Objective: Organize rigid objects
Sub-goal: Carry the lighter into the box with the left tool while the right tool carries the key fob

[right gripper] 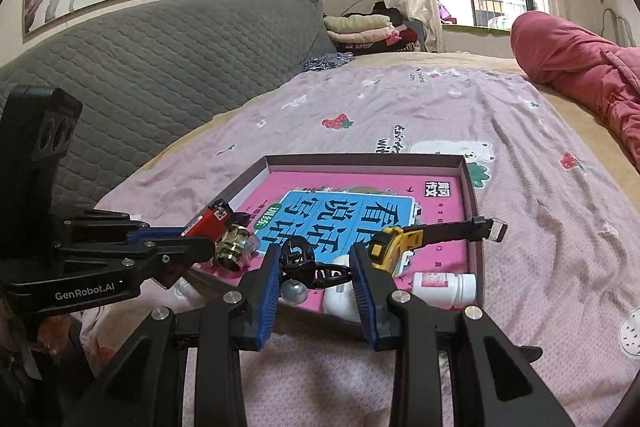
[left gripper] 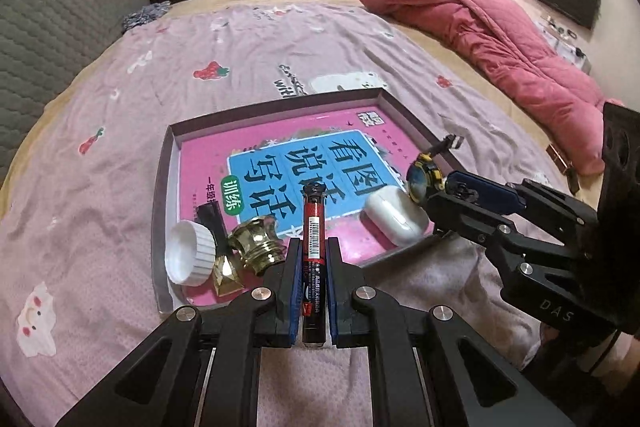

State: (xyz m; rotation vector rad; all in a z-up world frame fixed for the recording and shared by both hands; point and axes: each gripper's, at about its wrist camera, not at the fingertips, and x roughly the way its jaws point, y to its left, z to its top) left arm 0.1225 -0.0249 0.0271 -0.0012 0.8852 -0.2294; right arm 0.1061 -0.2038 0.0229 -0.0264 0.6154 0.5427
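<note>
Our left hand-held gripper (left gripper: 313, 259) pinches a red-and-black marker (left gripper: 313, 227), its long axis along the fingers, pointing over the box (left gripper: 256, 115) just ahead. Our right hand-held gripper (right gripper: 316, 275) clamps a black clip (right gripper: 304, 261) near the box's front edge.

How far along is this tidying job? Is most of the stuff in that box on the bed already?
Mostly, it seems. In the box already lie a white cap, a brass fitting, a white case and a pill bottle. In hand: the left gripper holds a red marker, and the right gripper holds a watch above the box. Both remain to be set down.
</note>
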